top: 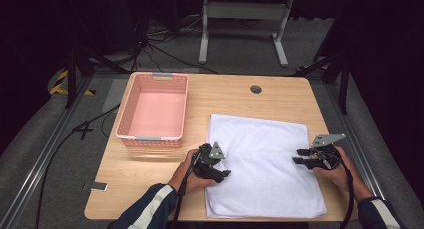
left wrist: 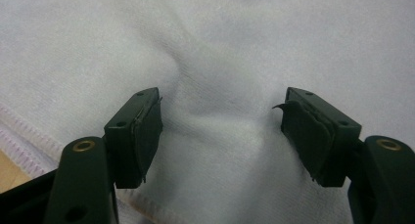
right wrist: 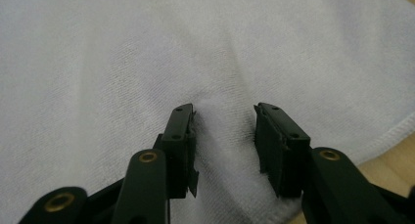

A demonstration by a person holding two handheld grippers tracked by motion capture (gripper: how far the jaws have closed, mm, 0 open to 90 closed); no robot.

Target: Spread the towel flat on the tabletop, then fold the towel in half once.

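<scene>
A white towel lies flat on the wooden table, folded, with its near edge by the table's front. My left gripper rests on the towel's left edge, its jaws wide open. In the left gripper view the left gripper presses down on the towel, and a soft ridge of cloth rises between its pads. My right gripper sits on the towel's right edge, pointing left. In the right gripper view the right gripper stands open more narrowly, with a raised fold of towel between its jaws.
An empty pink plastic basket stands at the table's back left. A round cable hole sits near the far edge. A small flat object lies at the front left corner. Bare wood runs between basket and front edge.
</scene>
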